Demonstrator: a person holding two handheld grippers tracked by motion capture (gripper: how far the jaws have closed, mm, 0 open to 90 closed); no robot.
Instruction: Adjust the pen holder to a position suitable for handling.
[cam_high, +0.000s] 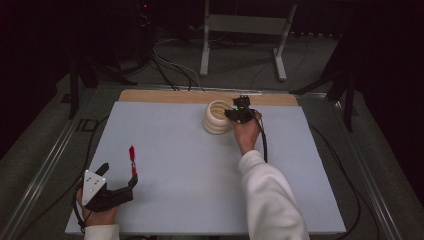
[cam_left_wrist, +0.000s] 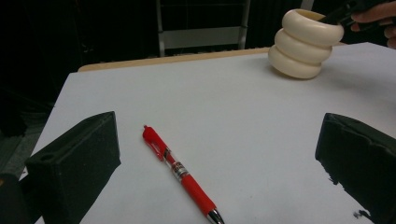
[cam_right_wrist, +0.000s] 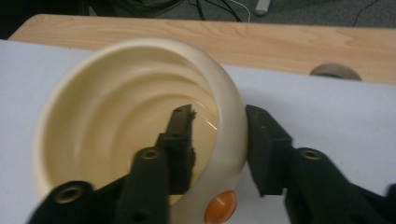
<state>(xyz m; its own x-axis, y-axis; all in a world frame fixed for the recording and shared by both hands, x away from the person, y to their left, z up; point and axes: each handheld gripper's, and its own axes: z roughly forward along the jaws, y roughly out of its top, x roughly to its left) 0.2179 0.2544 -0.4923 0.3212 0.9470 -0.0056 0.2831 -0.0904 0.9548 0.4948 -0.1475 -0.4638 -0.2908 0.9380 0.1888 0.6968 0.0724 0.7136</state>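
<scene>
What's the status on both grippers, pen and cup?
Right gripper straddling cream cup rim. Left gripper open by red pen. Pen flat on table, nothing between.

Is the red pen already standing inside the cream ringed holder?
No, the red pen lies flat on the table, well apart from the cream holder.

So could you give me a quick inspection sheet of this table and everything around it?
Surface: pale blue mat on a wooden table.
Job's things: red pen lying flat; cream ringed cup upright.
Clutter: nothing seen.
Grippers: left tongs open, pen between the jaws, untouched; right tongs astride the cup's rim, one jaw inside, one outside.
Cables: black cable trailing from the right tongs; more on the floor.
Surroundings: dark room, grey metal stand behind.
</scene>
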